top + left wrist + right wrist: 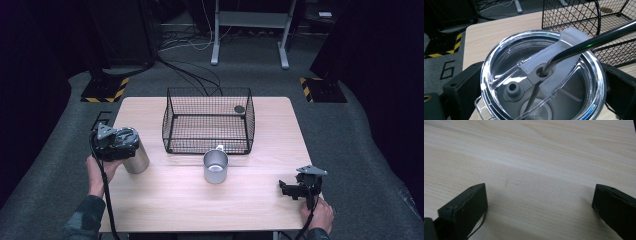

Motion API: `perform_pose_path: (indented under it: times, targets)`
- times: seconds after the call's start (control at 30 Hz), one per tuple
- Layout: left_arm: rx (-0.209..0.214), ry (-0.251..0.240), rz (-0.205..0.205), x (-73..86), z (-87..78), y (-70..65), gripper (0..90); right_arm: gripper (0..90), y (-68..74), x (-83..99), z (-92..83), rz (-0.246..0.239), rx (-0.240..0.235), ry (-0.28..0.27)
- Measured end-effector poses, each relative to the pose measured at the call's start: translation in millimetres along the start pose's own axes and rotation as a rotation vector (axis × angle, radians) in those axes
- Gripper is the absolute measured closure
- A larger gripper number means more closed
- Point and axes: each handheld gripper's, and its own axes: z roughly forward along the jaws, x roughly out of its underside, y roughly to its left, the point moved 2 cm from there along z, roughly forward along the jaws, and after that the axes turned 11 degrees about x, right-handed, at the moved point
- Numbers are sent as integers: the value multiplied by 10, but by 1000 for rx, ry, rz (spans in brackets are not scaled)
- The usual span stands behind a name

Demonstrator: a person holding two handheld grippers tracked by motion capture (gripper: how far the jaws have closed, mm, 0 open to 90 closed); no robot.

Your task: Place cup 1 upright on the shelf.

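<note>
A steel tumbler (137, 161) stands near the table's left edge, and my left gripper (124, 143) is shut on its top. The left gripper view looks down on its clear lid (506, 57), with a dark metal straw (594, 41) through the lid's hole. A black jaw presses each side of the rim, with the left gripper (541, 82) centred on the lid. A metal mug (216, 167) stands mid-table, just in front of a black wire basket (208, 131). My right gripper (286, 189) rests open at the front right; in its own view the right gripper (540, 197) has bare wood between its jaws.
A small dark disc (239, 108) lies in the basket's far right corner. Bare wood (200, 205) stretches along the table's front. Cables and a stand's legs (216, 50) lie on the floor beyond the table.
</note>
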Motion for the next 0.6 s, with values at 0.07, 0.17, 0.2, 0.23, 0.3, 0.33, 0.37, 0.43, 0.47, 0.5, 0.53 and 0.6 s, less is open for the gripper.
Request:
perform_pose_path:
  times: [0.07, 0.17, 0.2, 0.23, 0.3, 0.33, 0.37, 0.43, 0.47, 0.5, 0.53, 0.6]
  targets:
    - [2, -7, 0, 3, 5, 3, 37, 0, 0, 0, 1, -1, 1, 0]
    - [12, -3, 2, -2, 4, 14, 39, 0, 1, 0, -1, -2, 0, 3]
    - [14, -1, 2, -3, 4, 16, 39, 0, 1, 0, 0, -2, 0, 2]
    - [17, -2, 2, -2, 3, 18, 40, 0, 0, 0, 0, -3, 0, 2]
    - [20, -3, 4, -3, 4, 22, 40, 0, 0, 0, -1, -2, 1, 3]
    - [20, -3, 4, -3, 4, 22, 41, 0, 1, 0, 0, -1, 0, 2]
    - [24, -2, 6, -2, 2, 28, 41, 0, 1, 0, 0, -1, 1, 2]
    - [26, -1, 9, -1, 1, 30, 41, 0, 1, 0, 0, -2, 0, 1]
    - [25, -1, 8, -1, -1, 29, 41, 0, 0, 0, 0, -2, 1, 2]
    - [26, 1, 8, 0, -4, 26, 41, 0, 0, 0, 0, -2, 1, 2]
    - [26, 1, 8, 0, -4, 26, 41, 0, 1, 0, -1, -1, 0, 3]
    - [26, -1, 7, 3, -8, 26, 41, 0, 0, 0, -1, -2, 0, 2]
